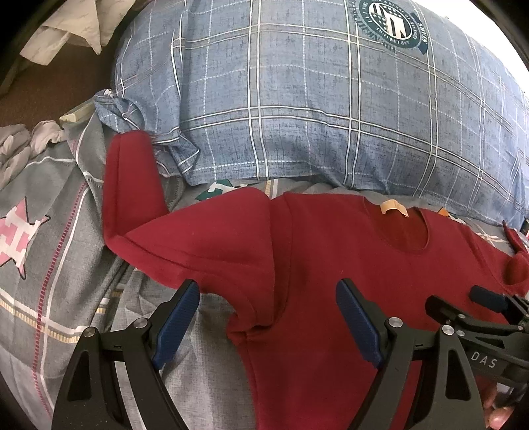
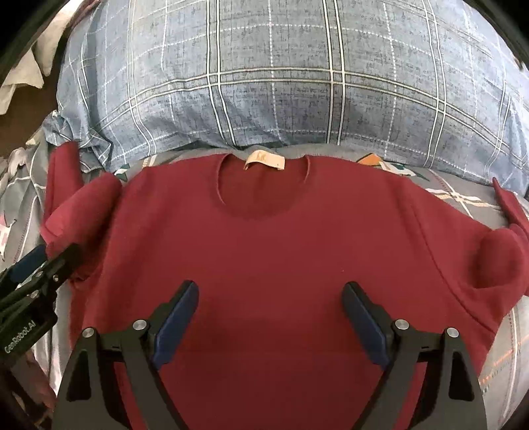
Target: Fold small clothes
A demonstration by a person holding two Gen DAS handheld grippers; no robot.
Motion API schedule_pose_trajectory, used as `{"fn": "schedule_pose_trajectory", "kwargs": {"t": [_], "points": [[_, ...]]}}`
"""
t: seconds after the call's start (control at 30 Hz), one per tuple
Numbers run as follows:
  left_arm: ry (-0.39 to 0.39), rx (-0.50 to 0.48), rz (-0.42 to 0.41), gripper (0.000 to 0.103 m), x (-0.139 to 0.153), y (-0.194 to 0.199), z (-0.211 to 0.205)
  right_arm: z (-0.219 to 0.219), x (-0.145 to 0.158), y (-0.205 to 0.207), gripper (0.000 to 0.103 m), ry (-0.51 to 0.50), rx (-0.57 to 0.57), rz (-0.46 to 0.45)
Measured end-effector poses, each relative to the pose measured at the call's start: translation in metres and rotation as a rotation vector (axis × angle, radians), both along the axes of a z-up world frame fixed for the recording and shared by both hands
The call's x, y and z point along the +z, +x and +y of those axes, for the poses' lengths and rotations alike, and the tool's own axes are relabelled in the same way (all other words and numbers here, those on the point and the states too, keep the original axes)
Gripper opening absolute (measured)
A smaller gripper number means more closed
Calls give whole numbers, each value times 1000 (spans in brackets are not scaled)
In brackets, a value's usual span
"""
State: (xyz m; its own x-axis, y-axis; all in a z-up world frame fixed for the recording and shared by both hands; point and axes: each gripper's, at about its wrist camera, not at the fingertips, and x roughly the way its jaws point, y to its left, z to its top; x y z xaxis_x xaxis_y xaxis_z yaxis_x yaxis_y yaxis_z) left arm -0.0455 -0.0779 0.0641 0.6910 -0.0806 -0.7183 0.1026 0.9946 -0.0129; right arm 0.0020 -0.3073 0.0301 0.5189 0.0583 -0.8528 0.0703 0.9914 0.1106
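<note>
A blue plaid pillow with a round green emblem lies on a grey patterned bedsheet; white cloth is bunched beyond the bed's far left corner.

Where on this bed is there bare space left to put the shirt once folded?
The grey bedsheet left of the red shirt, below the white rumpled cloth, is bare. Farther back it is crowded: the blue checked pillow touches the shirt's collar side.
</note>
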Motion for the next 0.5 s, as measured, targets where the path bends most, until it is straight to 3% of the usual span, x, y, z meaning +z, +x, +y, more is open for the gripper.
{"fn": "schedule_pose_trajectory", "kwargs": {"t": [0.37, 0.5], "points": [[-17, 18, -3, 85, 3, -1, 6, 7, -4, 0, 90, -55, 20, 21], [-44, 22, 8, 85, 4, 1, 8, 5, 4, -2, 90, -31, 23, 8]]}}
